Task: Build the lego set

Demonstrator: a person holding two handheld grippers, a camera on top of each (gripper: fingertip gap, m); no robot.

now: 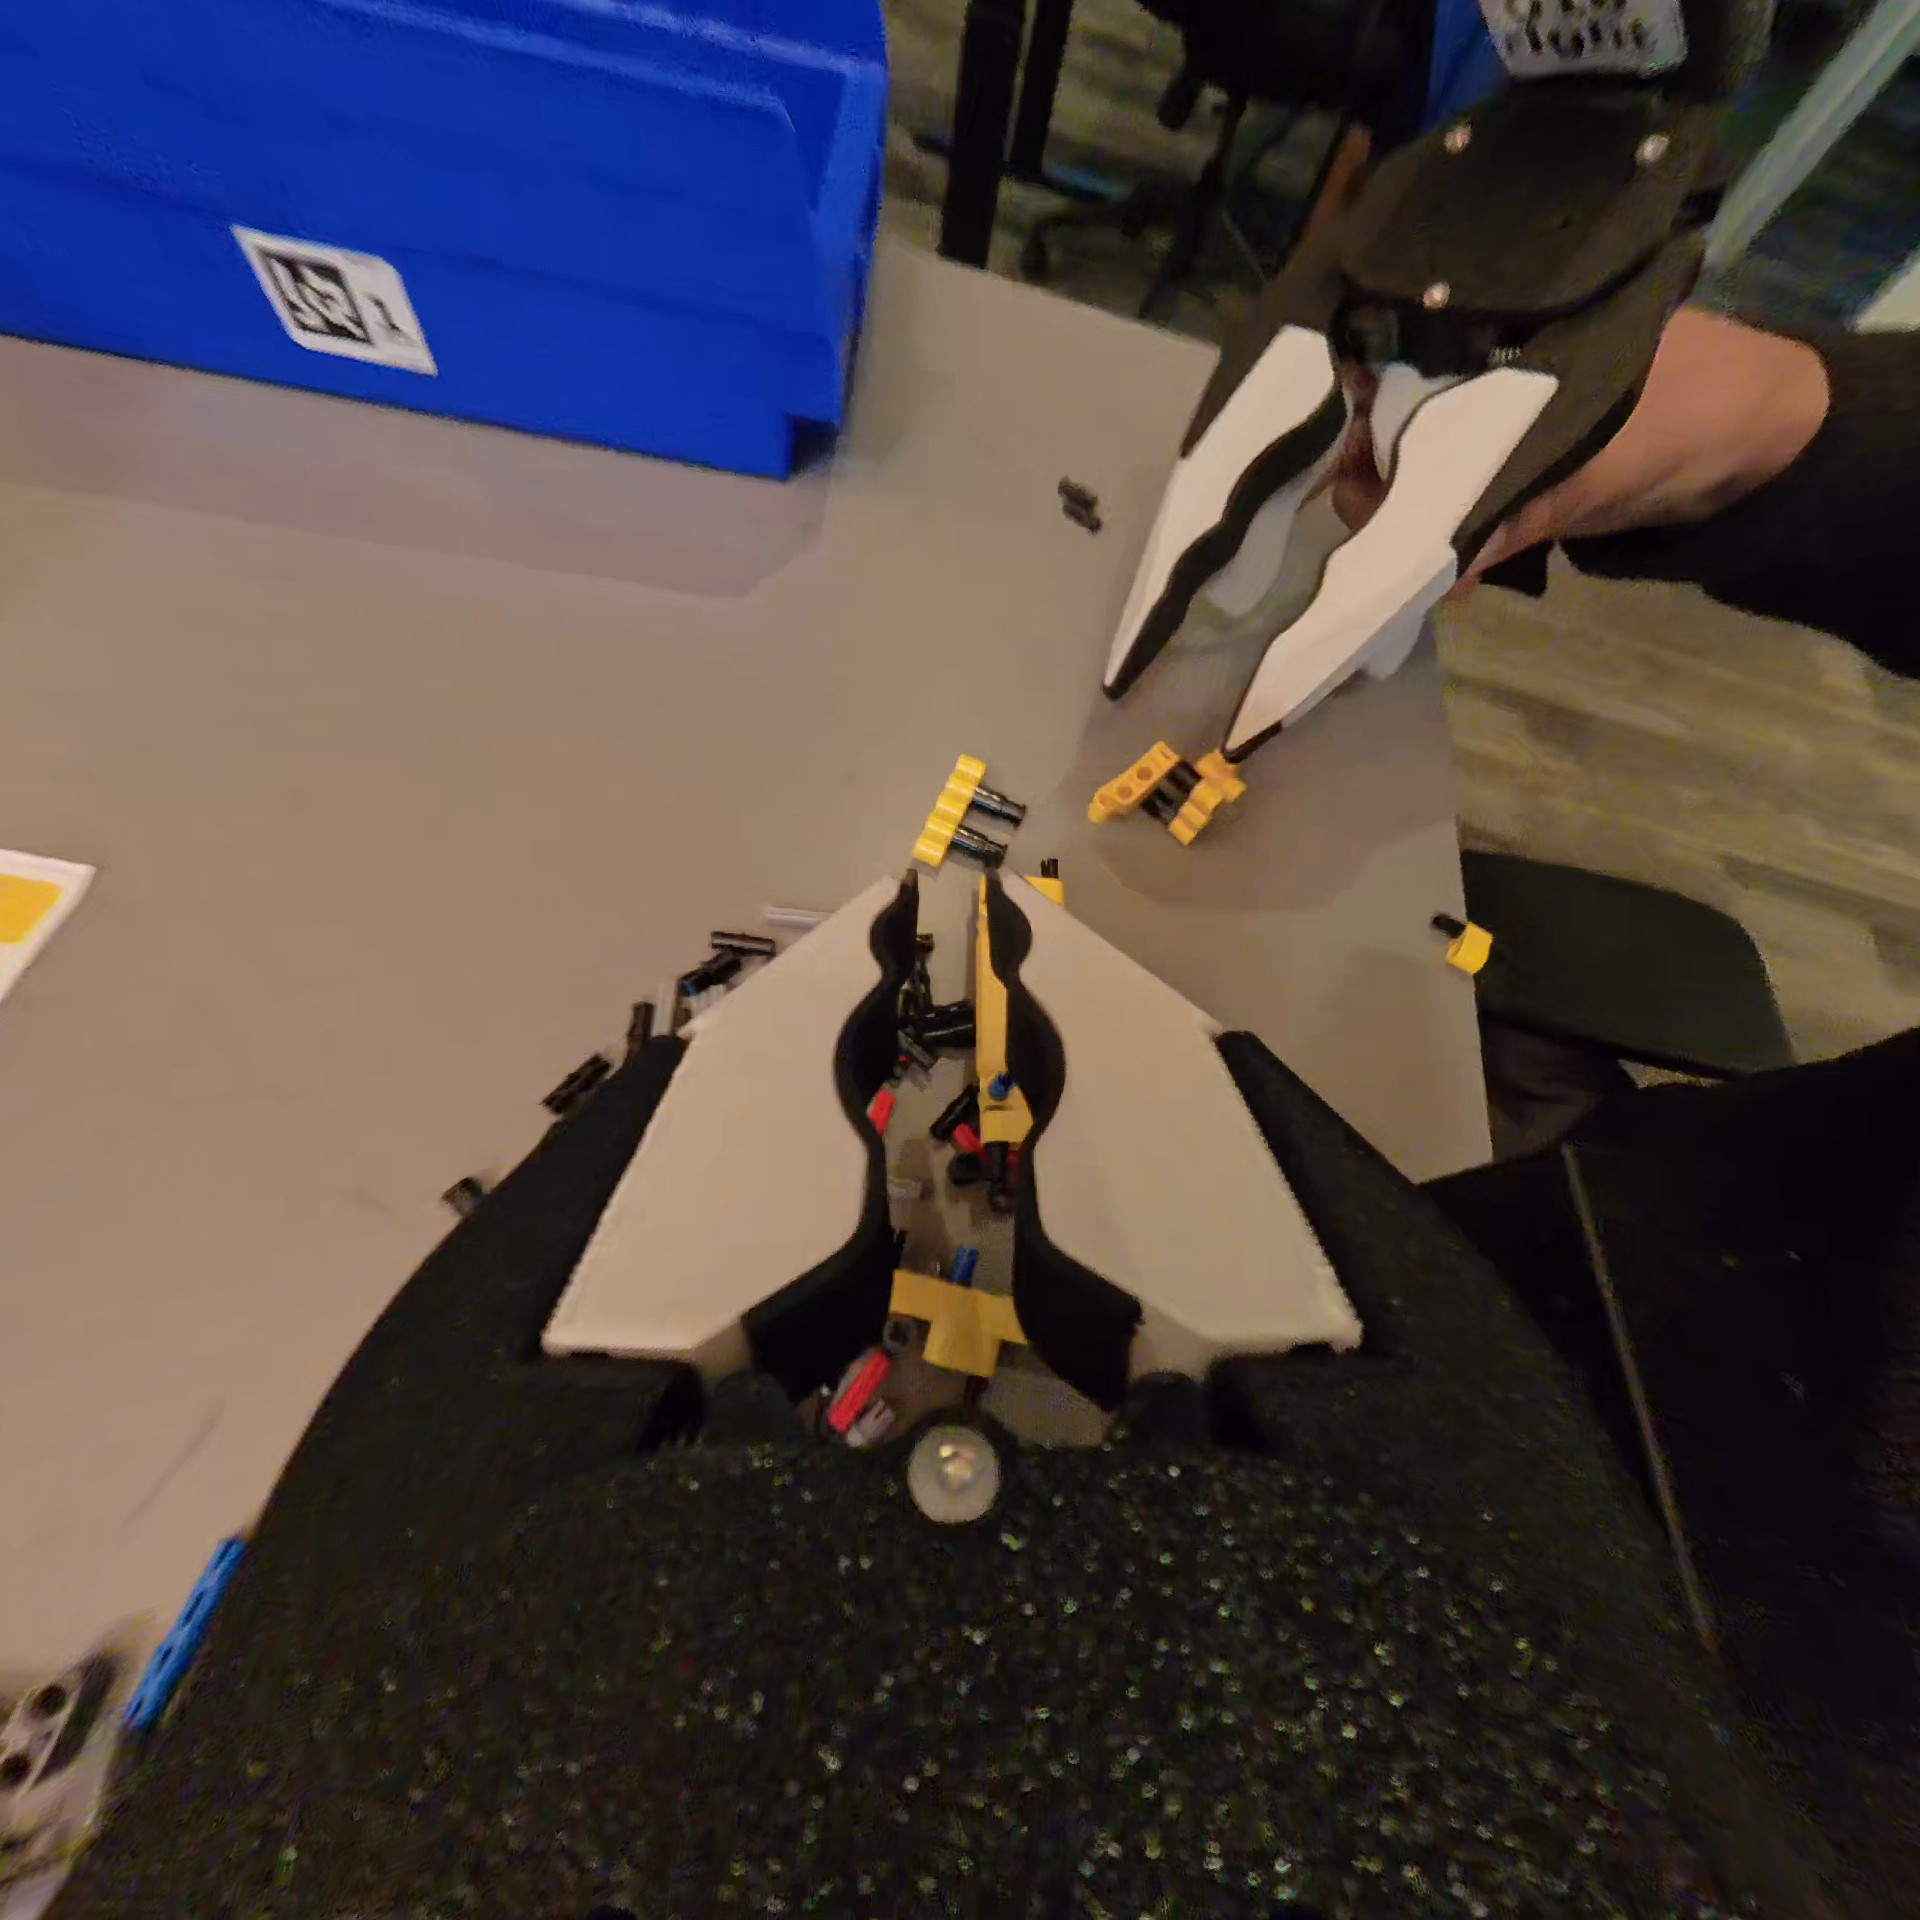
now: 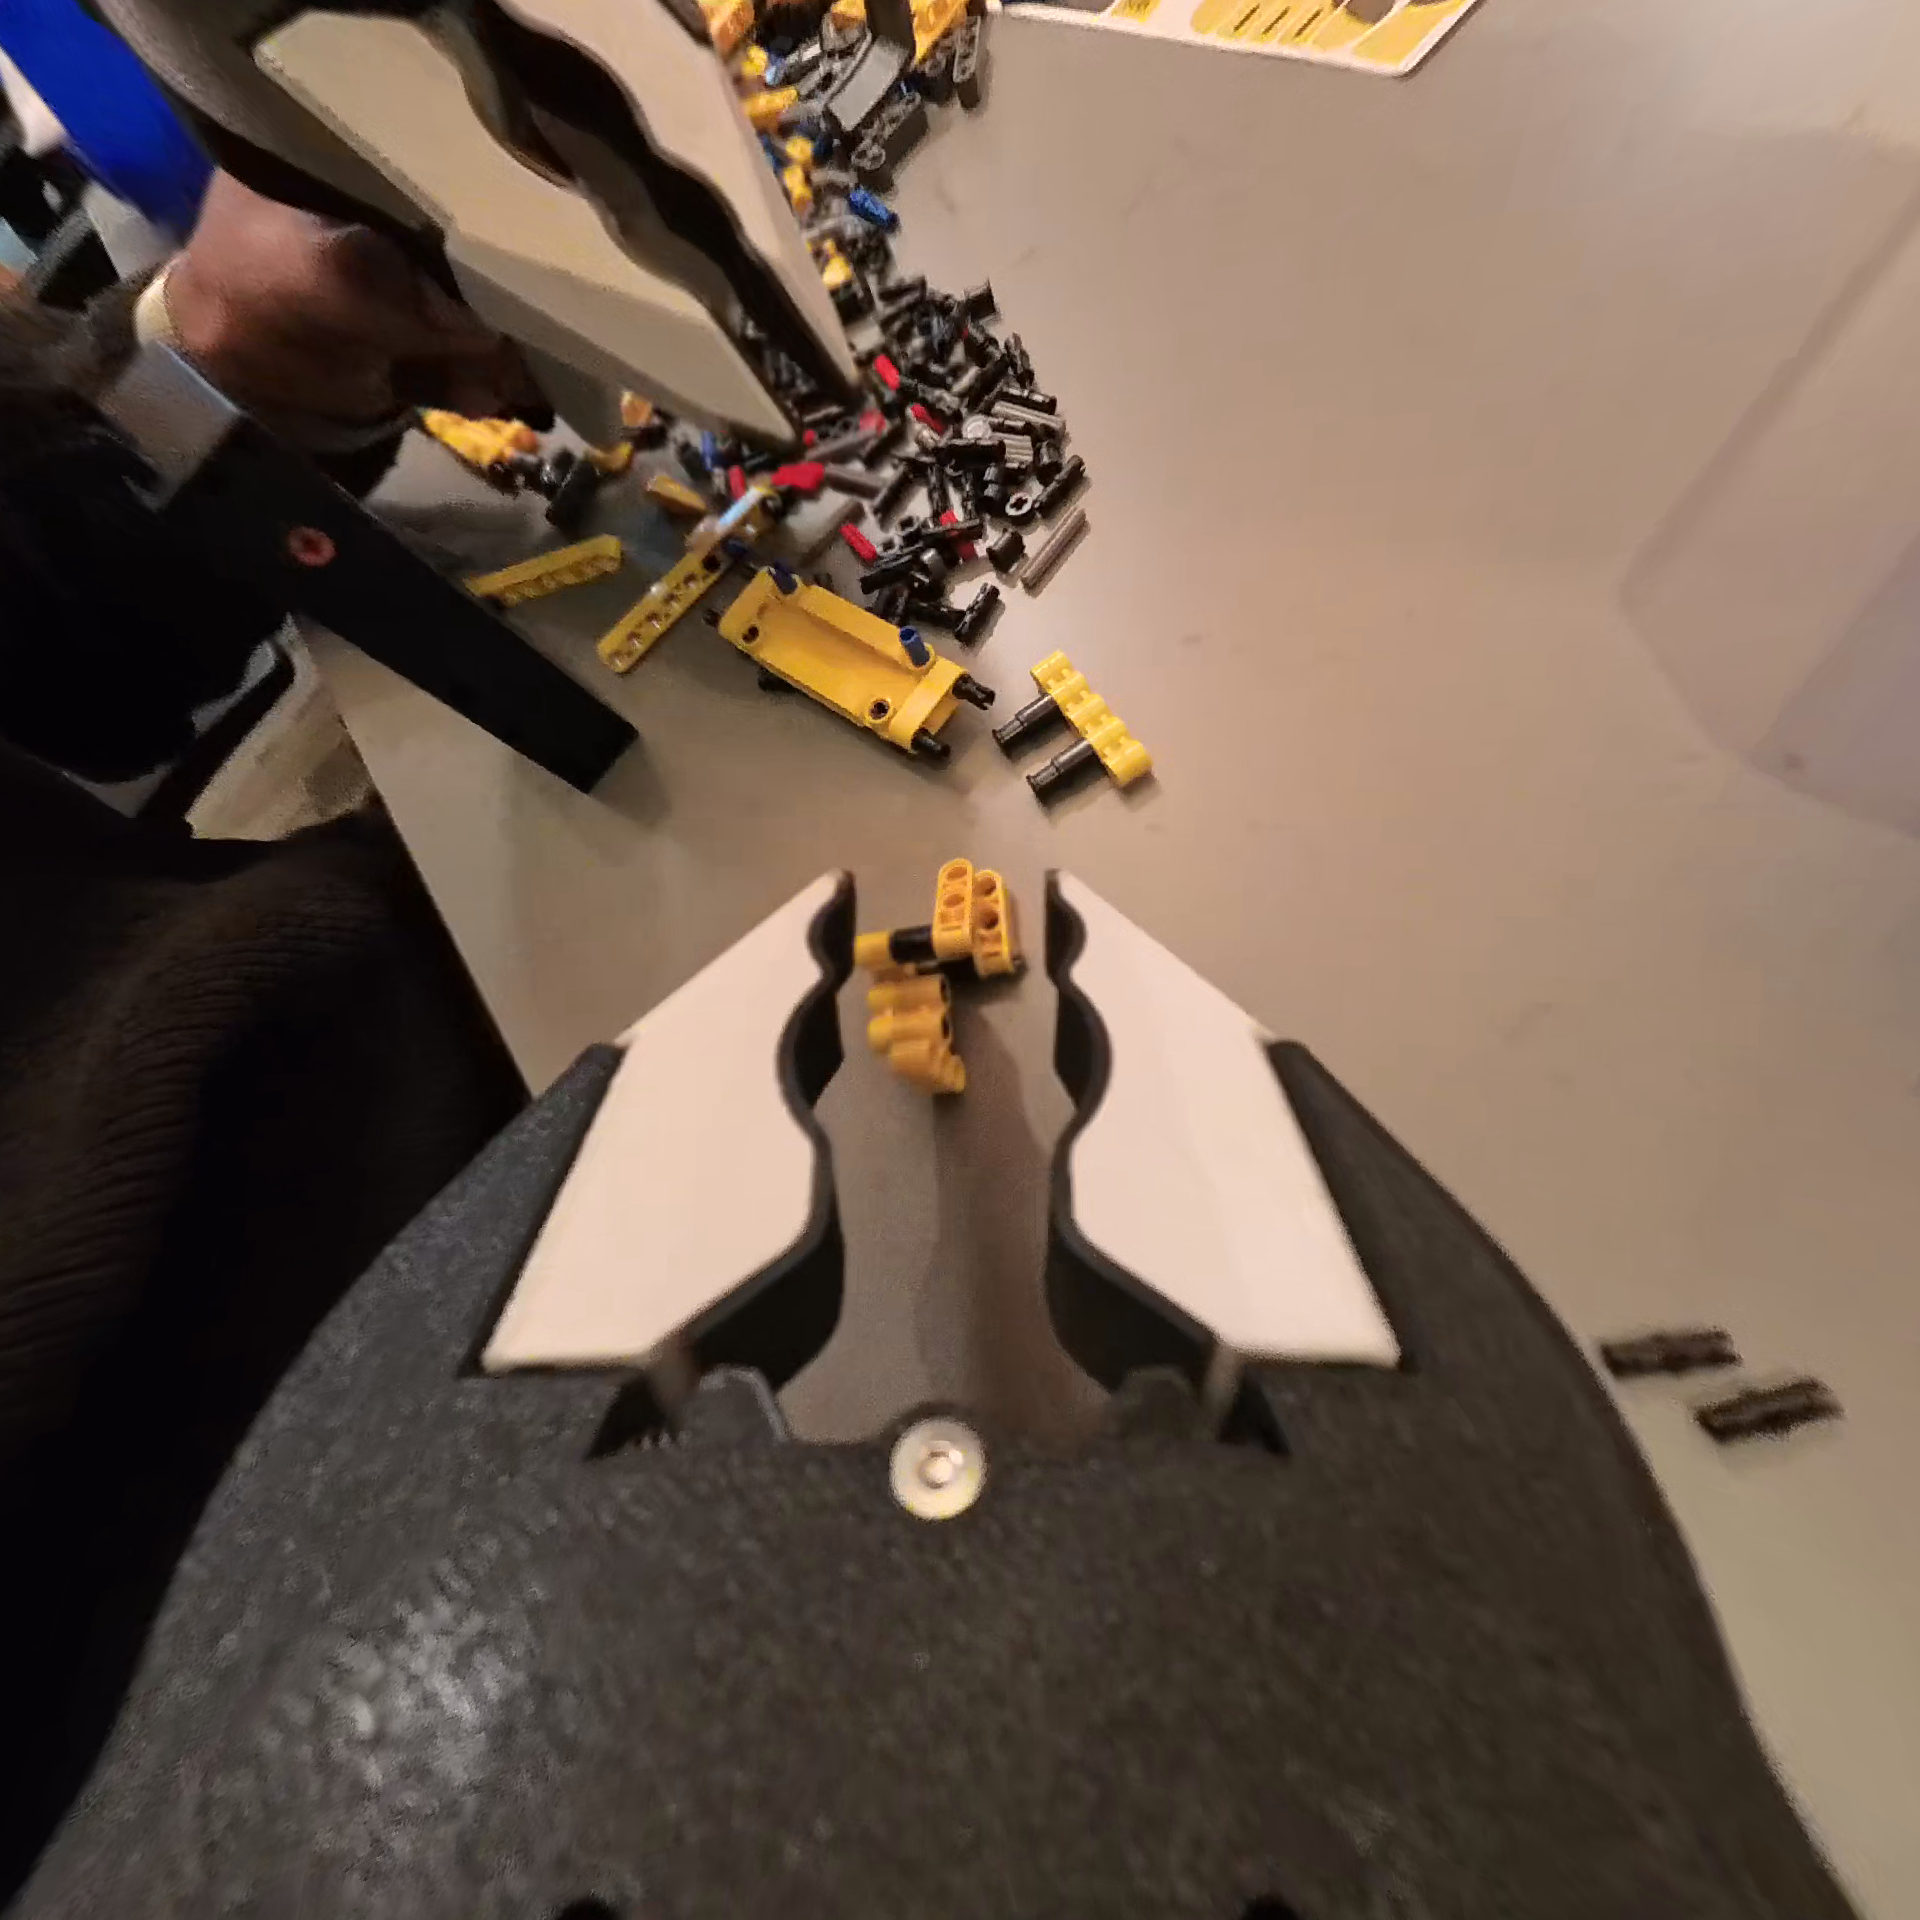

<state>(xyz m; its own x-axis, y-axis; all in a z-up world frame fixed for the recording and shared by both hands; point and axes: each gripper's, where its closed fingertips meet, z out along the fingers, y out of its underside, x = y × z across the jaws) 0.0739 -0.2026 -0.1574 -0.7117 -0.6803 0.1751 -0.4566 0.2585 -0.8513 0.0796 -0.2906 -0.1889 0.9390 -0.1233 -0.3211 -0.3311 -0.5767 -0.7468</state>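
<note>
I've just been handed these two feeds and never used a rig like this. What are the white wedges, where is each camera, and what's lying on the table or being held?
The white wedges are fingers of two hand-held grippers; a person squeezes one in each hand. Each camera sits on its own gripper, looking forward along its fingers.

The left wrist view shows the left gripper over a pile of small parts on the grey table. A long yellow piece lies between its nearly closed fingers; I cannot tell if it is gripped.

The right wrist view shows the right gripper, open, straddling a small yellow assembly on the table, not holding it.

Nearby lie a yellow connector with two black pins and a yellow block. A blue bin stands behind.
</note>
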